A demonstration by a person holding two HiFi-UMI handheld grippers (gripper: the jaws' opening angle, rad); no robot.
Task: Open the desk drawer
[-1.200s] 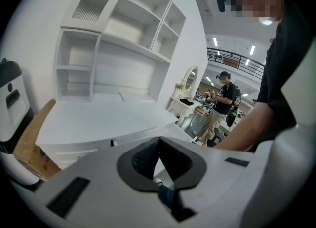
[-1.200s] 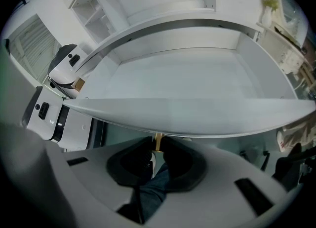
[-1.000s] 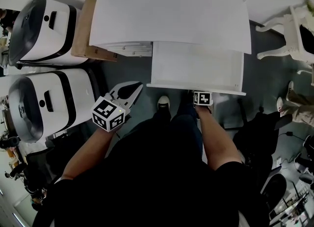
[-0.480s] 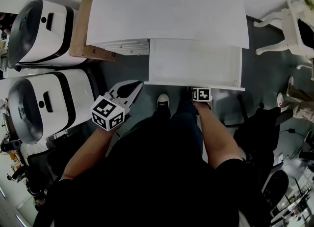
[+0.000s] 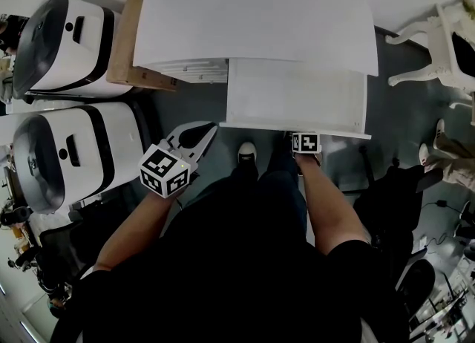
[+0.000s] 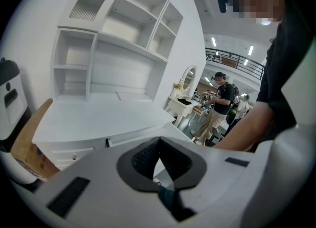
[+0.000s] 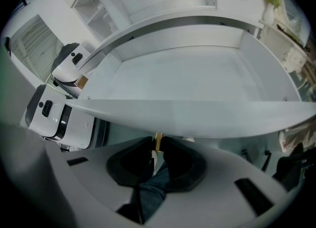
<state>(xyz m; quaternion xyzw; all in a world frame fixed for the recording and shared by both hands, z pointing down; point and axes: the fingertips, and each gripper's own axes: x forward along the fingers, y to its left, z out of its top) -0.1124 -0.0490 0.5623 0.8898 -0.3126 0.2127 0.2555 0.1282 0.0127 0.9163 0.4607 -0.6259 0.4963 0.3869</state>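
My right gripper is pinched shut on the small tan knob, right between its jaws and just under the front of the drawer. I judge the hold shallow, so a crooked tug could slip it off. Just beyond the jaws the drawer already stands well out from the desk, and pulling further might run it off its rails. My left gripper, closed on nothing, hangs off to the side, too far to catch it.
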